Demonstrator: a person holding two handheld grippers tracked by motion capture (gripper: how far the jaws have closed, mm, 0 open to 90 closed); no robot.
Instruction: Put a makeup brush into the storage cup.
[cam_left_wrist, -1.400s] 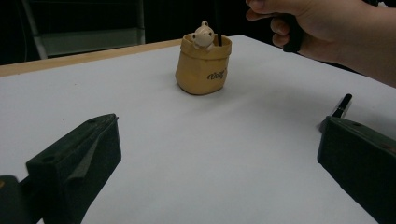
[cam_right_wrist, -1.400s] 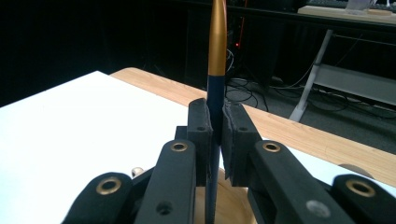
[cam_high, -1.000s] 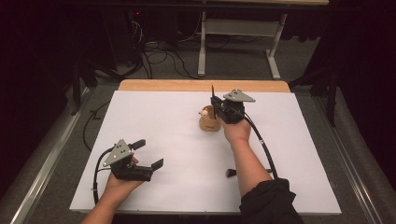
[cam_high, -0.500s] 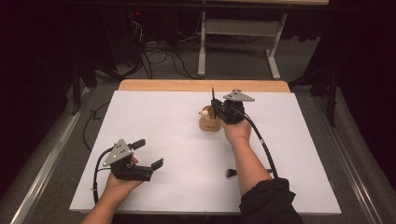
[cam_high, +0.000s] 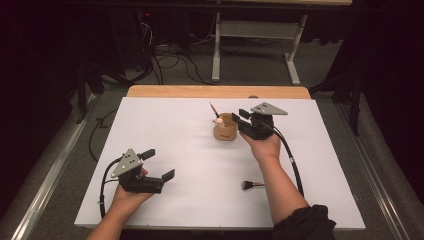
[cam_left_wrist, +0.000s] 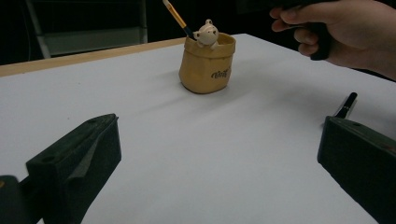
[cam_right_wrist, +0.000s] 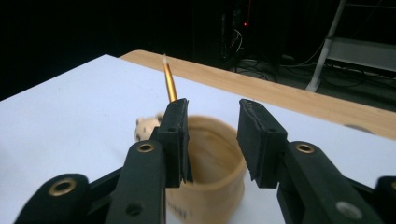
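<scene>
- High view: the right claw (cam_high: 239, 118) sits just beside the tan cup (cam_high: 225, 128) toward the far middle of the table (cam_high: 165, 125). Its jaws have just been opening and stand apart with nothing between them.
- Left claw (cam_high: 157, 165) rests wide open and empty near the table's front left, well apart from the cup.
- In the cup a pencil-like brush (cam_left_wrist: 176, 17) leans against the rim, its gold shaft sticking up and out, beside a small bear figure (cam_left_wrist: 207, 33) perched on the edge.
- A second makeup brush (cam_high: 253, 185) lies flat on the table near the right forearm, outside the cup.
- That brush looks light, thin and stiff in the handle, soft at the bristles; I would pinch it mid-handle, since a smooth round shaft could roll or slip.
- The cup looks light and may tip if nudged.
</scene>
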